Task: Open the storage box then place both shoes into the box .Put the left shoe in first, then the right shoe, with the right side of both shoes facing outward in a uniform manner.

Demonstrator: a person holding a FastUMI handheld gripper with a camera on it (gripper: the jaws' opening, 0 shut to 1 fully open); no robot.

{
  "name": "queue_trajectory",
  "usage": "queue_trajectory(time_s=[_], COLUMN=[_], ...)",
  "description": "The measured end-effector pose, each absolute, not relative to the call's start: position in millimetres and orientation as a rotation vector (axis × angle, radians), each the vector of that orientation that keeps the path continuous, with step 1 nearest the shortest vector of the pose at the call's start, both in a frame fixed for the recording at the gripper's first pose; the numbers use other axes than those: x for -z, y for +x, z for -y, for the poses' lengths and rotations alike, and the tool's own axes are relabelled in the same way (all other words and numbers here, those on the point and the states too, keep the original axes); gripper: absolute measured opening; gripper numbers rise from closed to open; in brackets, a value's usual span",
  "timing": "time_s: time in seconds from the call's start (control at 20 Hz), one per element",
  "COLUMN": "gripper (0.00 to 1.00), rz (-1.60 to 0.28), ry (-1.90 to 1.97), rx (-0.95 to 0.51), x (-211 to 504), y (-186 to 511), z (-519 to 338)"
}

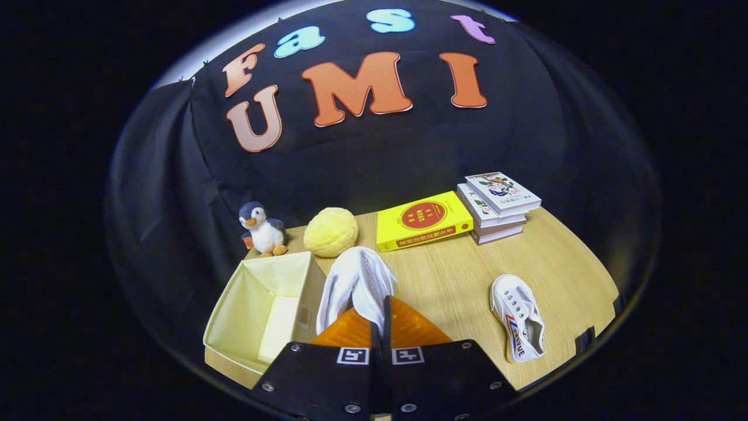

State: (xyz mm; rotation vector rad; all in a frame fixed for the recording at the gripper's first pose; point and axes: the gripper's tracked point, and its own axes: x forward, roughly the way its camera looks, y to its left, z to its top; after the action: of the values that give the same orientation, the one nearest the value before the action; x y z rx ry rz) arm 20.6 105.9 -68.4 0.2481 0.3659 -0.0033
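Black cloth is hanging behind a pale wooden table (456, 280) and closing it off at the back and left. Along the back edge a toy penguin (262, 228), a yellow puffy ball (331, 231), a yellow book (423, 221) and a stack of three books (497, 207) are lining up, leaving a wide bare stretch of wood in the middle and to the right. The table's right edge is curving away into darkness near a dark clip-like piece that is too small to make out.

The gripper (380, 318) is clenching a white shoe (357, 286), both jaws pressing on it near one end, so that the shoe is sticking up and away from them, hanging just beside the right wall of the open box (257, 304). Which end of the shoe is being held is hard to tell, since the jaws are hiding it. The cream box is sitting open at the table's left front corner, its near edge partly cut off by the gripper body. The second shoe (520, 318), white with eyelets and a red and blue stripe, is lying on its side well apart to the right, near the front edge.
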Motion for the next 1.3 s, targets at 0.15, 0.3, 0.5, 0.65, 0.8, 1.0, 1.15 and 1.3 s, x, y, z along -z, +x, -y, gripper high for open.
queue_trajectory(time_s=[0.15,0.3,0.5,0.65,0.8,1.0,1.15,1.3], gripper=[0.0,0.0,0.0,0.0,0.0,0.0,0.0,0.0], rz=[-0.347,-0.326,-0.318,-0.323,-0.347,-0.393,-0.43,-0.457], ry=[0.28,0.304,0.342,0.353,0.358,0.364,0.356,0.346], rx=[0.023,0.015,-0.01,-0.035,-0.053,-0.063,-0.065,-0.056], x=[47,29,17,16,23,43,60,75], y=[12,6,5,8,13,24,32,38], z=[-128,-159,-203,-235,-263,-292,-310,-320])
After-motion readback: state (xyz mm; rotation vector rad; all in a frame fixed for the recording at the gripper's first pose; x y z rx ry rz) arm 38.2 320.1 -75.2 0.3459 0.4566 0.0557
